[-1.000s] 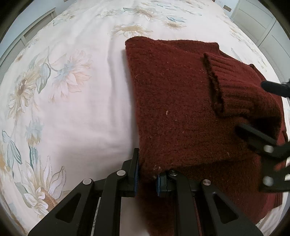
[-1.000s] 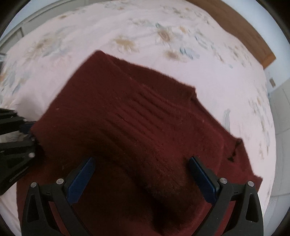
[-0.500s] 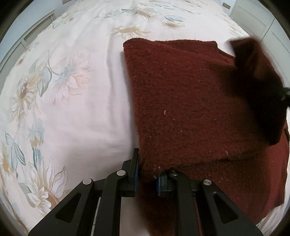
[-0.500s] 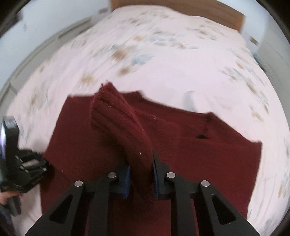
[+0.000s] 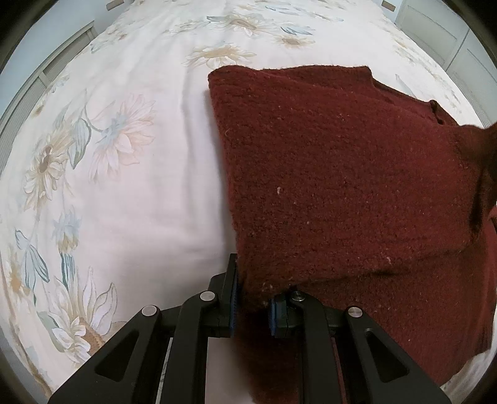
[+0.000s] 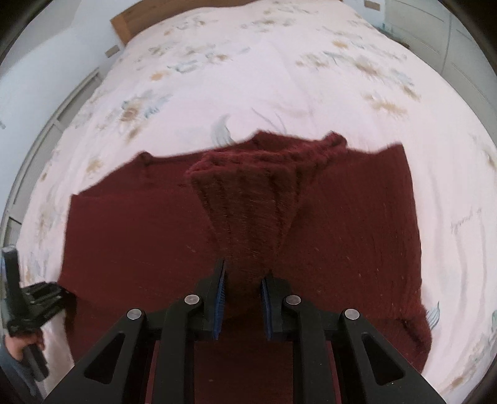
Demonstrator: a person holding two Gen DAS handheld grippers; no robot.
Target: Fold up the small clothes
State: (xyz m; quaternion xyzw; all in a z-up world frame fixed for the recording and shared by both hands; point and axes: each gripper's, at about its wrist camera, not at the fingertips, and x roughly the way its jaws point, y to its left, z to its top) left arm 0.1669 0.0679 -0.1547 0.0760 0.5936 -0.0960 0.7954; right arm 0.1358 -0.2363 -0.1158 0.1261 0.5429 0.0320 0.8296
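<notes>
A dark red knit sweater (image 5: 341, 174) lies partly folded on a floral bedsheet (image 5: 124, 186). My left gripper (image 5: 253, 300) is shut on the sweater's near left corner, low over the bed. In the right wrist view my right gripper (image 6: 242, 298) is shut on the ribbed sleeve (image 6: 248, 199), which it holds lifted above the sweater body (image 6: 124, 236). The lifted sleeve shows as a dark shape at the right edge of the left wrist view (image 5: 484, 174). The left gripper also shows at the left edge of the right wrist view (image 6: 28, 298).
The bed spreads wide to the left and beyond the sweater. A wooden headboard (image 6: 155, 15) stands at the far end. White cabinet doors (image 5: 441, 34) stand to the right of the bed. The bed's left edge meets a pale wall panel (image 5: 37, 77).
My right gripper closed on the ribbed sleeve, lifted it off the sweater and carried it to the right. The left gripper stayed shut on the corner.
</notes>
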